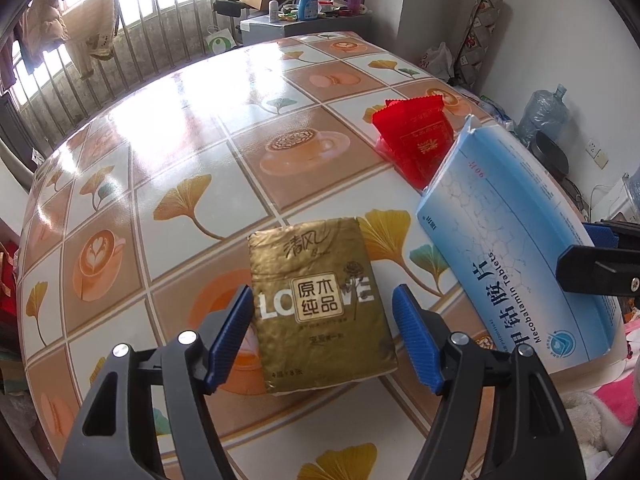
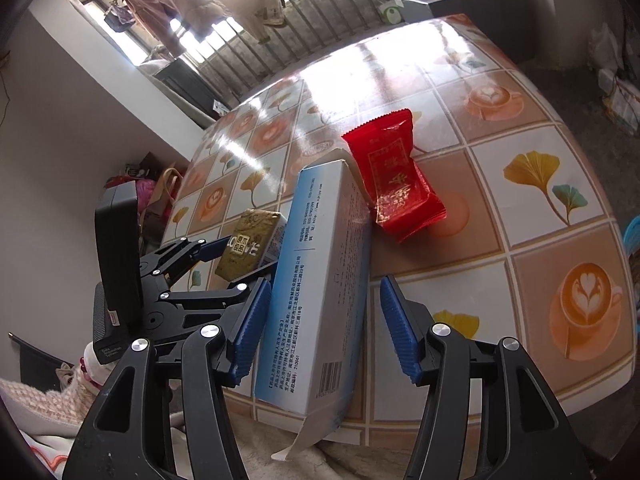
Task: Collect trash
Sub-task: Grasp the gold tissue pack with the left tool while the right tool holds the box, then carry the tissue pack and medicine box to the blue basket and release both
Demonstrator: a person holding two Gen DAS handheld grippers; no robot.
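A gold tissue packet (image 1: 320, 308) lies flat on the patterned table (image 1: 180, 120). My left gripper (image 1: 322, 298) stands open around it, one blue pad at each long side, with a gap showing on the right. A long blue-and-white medicine box (image 2: 320, 280) lies near the table's front edge, its open flap hanging over. My right gripper (image 2: 325, 283) straddles it, open, with the right pad clear of the box. A red snack wrapper (image 2: 394, 172) sits at the box's far end. In the right wrist view the left gripper (image 2: 240, 260) is seen around the gold packet (image 2: 248, 240).
The table's front edge (image 2: 480, 412) is close under both grippers, with bedding (image 2: 48, 408) below it. A grey cabinet (image 1: 304, 24) with bottles stands beyond the far edge, beside window bars (image 1: 120, 60). A water jug (image 1: 544, 108) and bags stand by the right wall.
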